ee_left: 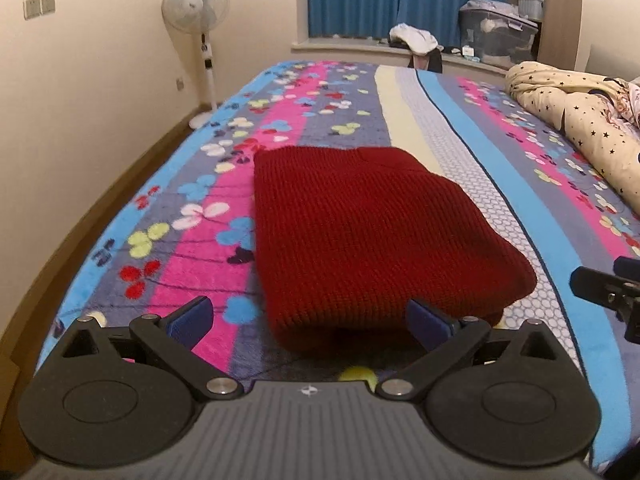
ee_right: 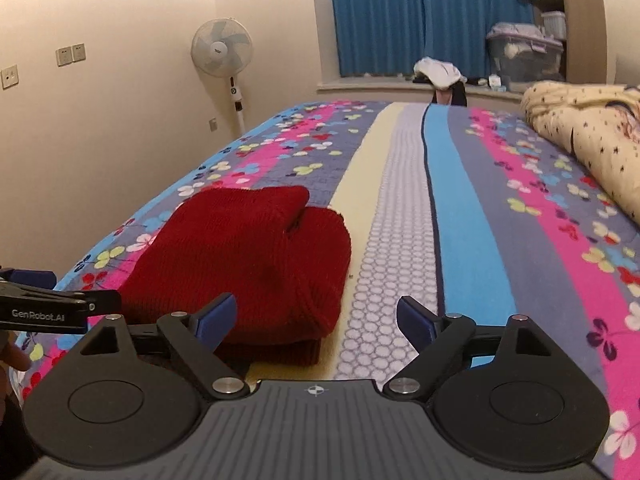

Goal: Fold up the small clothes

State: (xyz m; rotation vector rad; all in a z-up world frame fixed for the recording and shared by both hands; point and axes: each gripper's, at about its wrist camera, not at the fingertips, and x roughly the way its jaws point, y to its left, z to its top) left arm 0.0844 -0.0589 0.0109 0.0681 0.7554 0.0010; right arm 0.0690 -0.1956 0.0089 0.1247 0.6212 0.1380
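A dark red knitted garment (ee_left: 360, 236) lies folded into a thick block on the striped flowered bedspread (ee_left: 188, 216). My left gripper (ee_left: 310, 318) is open, its blue pads either side of the garment's near edge, gripping nothing. In the right wrist view the same garment (ee_right: 248, 256) lies left of centre. My right gripper (ee_right: 316, 318) is open and empty, just right of the garment's near corner, above the bedspread (ee_right: 472, 240). The left gripper's black body (ee_right: 48, 304) shows at the left edge of the right wrist view; the right gripper's shows at the right edge of the left wrist view (ee_left: 608, 288).
A cream star-patterned quilt (ee_left: 580, 120) is bunched along the bed's right side. A standing fan (ee_left: 198, 12) stands by the left wall. Beyond the bed, a windowsill holds a pile of clothes (ee_left: 416, 40) and a plastic storage box (ee_left: 496, 36) before blue curtains.
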